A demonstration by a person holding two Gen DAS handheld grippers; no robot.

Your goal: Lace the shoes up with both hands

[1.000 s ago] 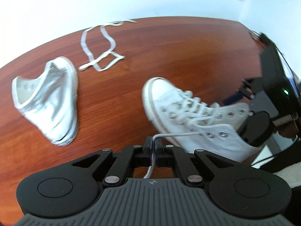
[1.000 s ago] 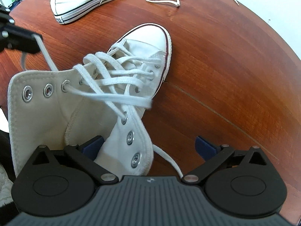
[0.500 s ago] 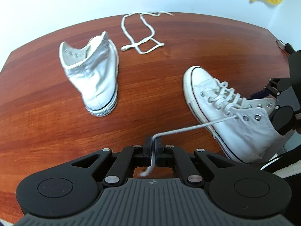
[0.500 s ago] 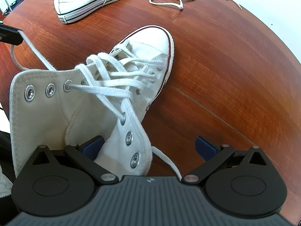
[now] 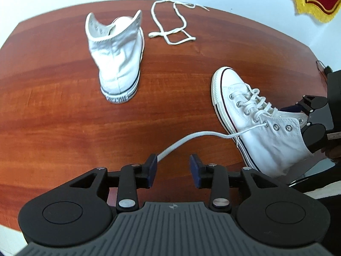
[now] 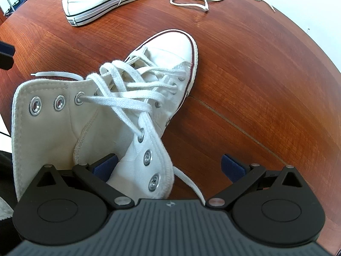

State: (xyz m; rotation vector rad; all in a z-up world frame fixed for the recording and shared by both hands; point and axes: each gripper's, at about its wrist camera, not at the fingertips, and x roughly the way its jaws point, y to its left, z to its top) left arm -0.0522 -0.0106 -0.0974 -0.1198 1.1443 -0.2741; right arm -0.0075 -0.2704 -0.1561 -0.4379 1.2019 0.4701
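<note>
- The laced shoe (image 6: 119, 115) fills the centre and lower left of the right wrist view, toe pointing to the upper right. Its lace is crossed up to the third eyelet from the top, and the two top pairs of eyelets are bare.
- The right gripper (image 6: 168, 166) has its jaws wide apart, straddling the shoe's right collar flap; I judge this steadies the shoe.
- The left gripper (image 5: 173, 167) has its jaws apart. The lace end (image 5: 191, 137) arcs from an eyelet to beside the left pad, unclamped; whether it touches the pad I cannot tell.
- The second shoe (image 5: 116, 55) lies at upper left of the left wrist view, with the loose lace (image 5: 168, 23) beside it.
- The counter (image 5: 64, 128) offers open room at left and centre; its far edge runs just behind the loose lace.
</note>
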